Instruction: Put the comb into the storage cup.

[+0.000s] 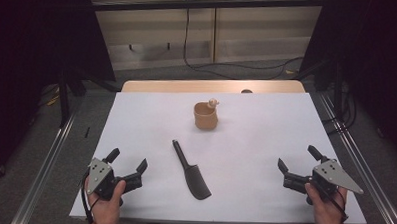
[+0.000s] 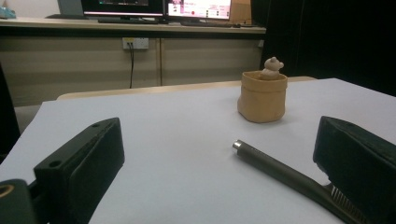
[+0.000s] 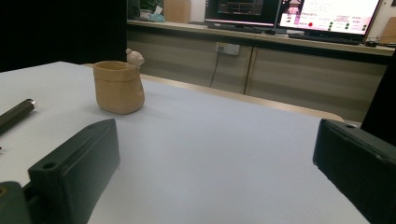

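While the brush [image 1: 192, 170] lay between them, the left gripper [image 1: 128, 162] and right gripper [image 1: 298, 158] gaped, holding nothing.

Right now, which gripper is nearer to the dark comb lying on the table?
Left. The left gripper rests just beside the comb, its open jaws toward it. The right gripper, also open, sits farther away on the comb's other side, near the table's edge.

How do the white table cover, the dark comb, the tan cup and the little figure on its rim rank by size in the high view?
1. White table cover, by far the largest.
2. Dark comb, long, with a handle.
3. Tan cup, shorter than the comb, though it stands farther from the camera.
4. Little figure, smallest.
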{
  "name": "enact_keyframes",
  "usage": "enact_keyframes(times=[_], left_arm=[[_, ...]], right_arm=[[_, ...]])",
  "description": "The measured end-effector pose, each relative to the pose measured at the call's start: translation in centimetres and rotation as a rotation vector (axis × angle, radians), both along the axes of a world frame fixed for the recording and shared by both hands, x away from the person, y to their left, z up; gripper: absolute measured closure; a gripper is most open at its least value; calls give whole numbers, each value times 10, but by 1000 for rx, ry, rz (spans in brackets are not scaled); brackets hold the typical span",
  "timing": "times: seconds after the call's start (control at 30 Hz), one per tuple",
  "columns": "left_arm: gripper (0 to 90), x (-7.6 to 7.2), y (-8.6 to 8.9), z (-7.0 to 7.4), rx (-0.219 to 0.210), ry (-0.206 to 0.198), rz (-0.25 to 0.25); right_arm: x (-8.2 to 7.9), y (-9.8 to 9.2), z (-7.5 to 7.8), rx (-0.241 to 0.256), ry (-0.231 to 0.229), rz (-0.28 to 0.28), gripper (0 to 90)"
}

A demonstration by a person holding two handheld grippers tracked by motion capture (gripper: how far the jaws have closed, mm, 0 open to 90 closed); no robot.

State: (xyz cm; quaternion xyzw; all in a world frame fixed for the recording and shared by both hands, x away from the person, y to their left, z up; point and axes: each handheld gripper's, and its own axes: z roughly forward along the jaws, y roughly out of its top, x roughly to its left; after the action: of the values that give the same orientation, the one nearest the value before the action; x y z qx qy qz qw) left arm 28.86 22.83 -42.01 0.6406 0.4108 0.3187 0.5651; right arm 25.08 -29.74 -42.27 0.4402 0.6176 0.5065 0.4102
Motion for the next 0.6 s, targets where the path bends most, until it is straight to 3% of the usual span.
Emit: enact_keyframes(times=[0.3,0.47,0.6], left_arm=[[19,2,0,1,-8,1,-10],[8,6,-3,-2,21,17,29],[11,9,-4,-3,23,28,16]], right_arm=[[1,-1,0,3,2,4,0],[2,-1,-2,8,16,12,0],[3,-1,-3,12,20,15,0]])
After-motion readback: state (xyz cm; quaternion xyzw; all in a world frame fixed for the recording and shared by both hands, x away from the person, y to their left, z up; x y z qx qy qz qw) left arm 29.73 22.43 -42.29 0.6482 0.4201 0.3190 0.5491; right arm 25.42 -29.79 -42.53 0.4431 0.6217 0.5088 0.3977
